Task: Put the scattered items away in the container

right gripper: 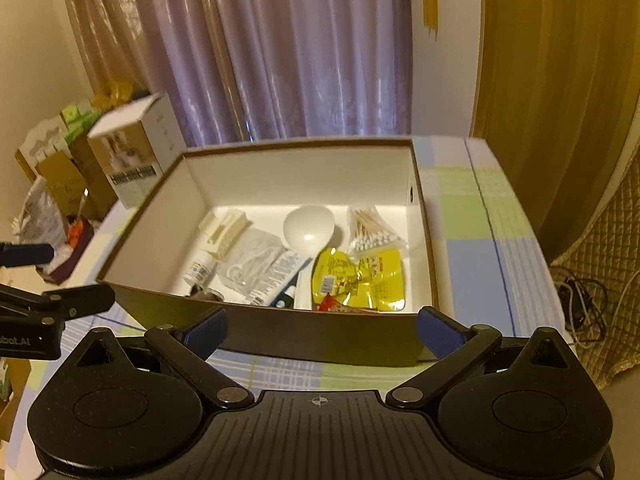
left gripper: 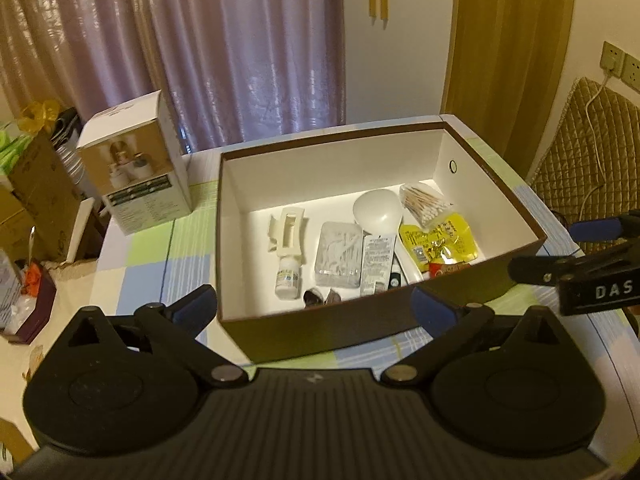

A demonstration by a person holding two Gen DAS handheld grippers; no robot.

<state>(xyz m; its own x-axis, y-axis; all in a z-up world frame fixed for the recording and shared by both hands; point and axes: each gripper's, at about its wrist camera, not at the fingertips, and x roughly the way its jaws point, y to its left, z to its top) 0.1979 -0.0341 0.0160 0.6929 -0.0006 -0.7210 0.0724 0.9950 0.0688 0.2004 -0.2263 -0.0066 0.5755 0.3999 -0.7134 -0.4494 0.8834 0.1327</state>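
Note:
A brown box with a white inside (left gripper: pixel 320 200) (right gripper: pixel 280 176) stands on the checked tablecloth. Inside lie a white rice scoop (left gripper: pixel 378 210) (right gripper: pixel 310 226), a bag of cotton swabs (left gripper: pixel 424 204) (right gripper: pixel 370 232), a yellow sachet (left gripper: pixel 440 242) (right gripper: pixel 360 276), a cream hair claw (left gripper: pixel 286 232) (right gripper: pixel 224 226), a small white bottle (left gripper: pixel 288 278) (right gripper: pixel 198 272), a clear pack of floss picks (left gripper: pixel 338 254) (right gripper: pixel 250 258) and a white tube (left gripper: pixel 376 264) (right gripper: pixel 276 278). My left gripper (left gripper: pixel 316 308) hangs open and empty just short of the box's near wall. My right gripper (right gripper: pixel 322 330) stands likewise, open and empty.
A tall printed carton (left gripper: pixel 136 168) (right gripper: pixel 132 156) stands on the table left of the box. Cardboard boxes (left gripper: pixel 36 196) and clutter sit beyond the left edge. A quilted chair back (left gripper: pixel 588 152) and cables (right gripper: pixel 580 300) lie to the right. Curtains hang behind.

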